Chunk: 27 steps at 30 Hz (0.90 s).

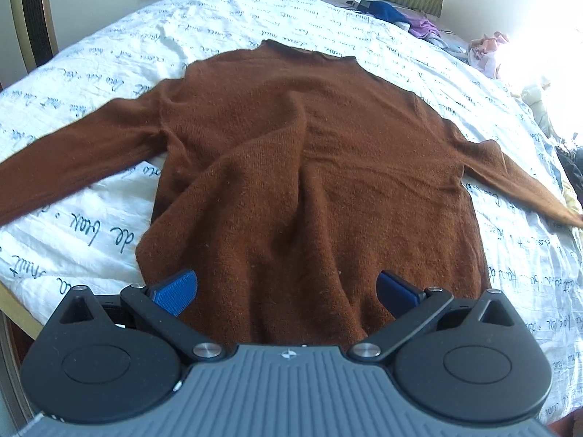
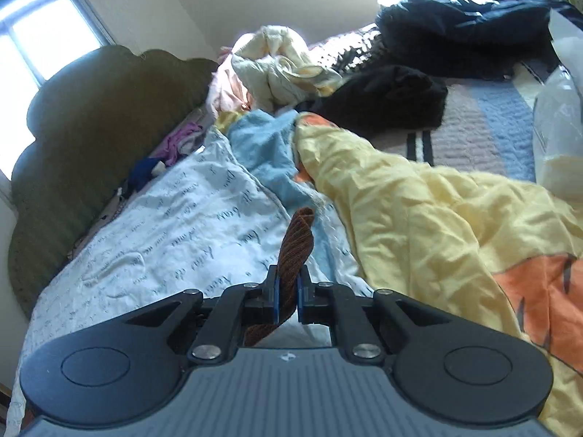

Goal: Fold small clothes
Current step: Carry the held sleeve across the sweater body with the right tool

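Rust-brown knitted sweater (image 1: pixel 309 167) spread flat on white script-printed bedsheet (image 1: pixel 73 225). Left gripper (image 1: pixel 287 287), jaws apart, above its hem. Right gripper (image 2: pixel 288 295) clamped on a brown ribbed knit end (image 2: pixel 297 244), probably a sleeve cuff.

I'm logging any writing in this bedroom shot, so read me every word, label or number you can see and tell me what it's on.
"de" on the white bedsheet, in cursive print near the brown sweater.
The rest of the sheet's handwriting-style script: too warped and blurred to read, in both views.
Left gripper: a small emblem, no letters.
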Available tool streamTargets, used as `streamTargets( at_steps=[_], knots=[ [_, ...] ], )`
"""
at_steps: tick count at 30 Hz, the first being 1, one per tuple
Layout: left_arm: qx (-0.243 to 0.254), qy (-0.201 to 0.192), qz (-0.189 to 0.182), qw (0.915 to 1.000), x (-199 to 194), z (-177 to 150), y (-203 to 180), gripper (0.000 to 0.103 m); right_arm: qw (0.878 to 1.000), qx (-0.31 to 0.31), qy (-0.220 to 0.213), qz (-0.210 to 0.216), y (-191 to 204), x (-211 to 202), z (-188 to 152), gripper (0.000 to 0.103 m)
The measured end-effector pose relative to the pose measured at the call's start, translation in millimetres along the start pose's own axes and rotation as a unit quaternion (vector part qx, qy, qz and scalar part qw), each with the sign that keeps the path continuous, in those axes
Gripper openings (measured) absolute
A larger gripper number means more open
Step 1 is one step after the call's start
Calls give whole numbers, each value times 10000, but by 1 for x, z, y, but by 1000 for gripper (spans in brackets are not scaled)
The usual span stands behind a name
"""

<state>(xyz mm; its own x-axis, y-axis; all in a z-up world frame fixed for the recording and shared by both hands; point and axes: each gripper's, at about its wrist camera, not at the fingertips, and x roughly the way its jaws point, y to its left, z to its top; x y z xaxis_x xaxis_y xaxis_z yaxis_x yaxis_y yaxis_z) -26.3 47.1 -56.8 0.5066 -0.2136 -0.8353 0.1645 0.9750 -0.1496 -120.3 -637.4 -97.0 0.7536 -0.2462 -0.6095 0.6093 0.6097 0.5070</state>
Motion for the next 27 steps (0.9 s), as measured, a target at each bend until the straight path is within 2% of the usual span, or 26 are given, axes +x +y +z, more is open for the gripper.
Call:
streamTargets(
  at_steps=[3, 6, 10, 15, 18, 22, 27],
  knots=[
    [10, 5, 57, 10000, -2, -4, 6, 103, 9996, 201, 129, -151, -7, 6, -9, 8],
    [-69, -12, 100, 9999, -5, -9, 15, 103, 9999, 54, -56, 92, 20, -5, -9, 8],
    [-266, 8, 155, 9995, -7, -15, 33, 103, 9954, -643, -229, 669, 109, -13, 0, 8],
    [-511, -76, 214, 9984, -17, -22, 54, 103, 9727, -1529, -11, 1744, 257, -3, -15, 8],
    [-618, -132, 299, 9976, -24, -25, 65, 103, 9526, -1907, 263, 2356, 341, 9, -51, 8],
    [-706, -195, 414, 9965, -34, -28, 78, 103, 9203, -2329, 796, 3043, 436, 22, -127, 8],
    [-745, -233, 546, 9955, -43, -29, 91, 103, 8889, -2736, 1592, 3312, 508, 48, -232, 8]
  ],
)
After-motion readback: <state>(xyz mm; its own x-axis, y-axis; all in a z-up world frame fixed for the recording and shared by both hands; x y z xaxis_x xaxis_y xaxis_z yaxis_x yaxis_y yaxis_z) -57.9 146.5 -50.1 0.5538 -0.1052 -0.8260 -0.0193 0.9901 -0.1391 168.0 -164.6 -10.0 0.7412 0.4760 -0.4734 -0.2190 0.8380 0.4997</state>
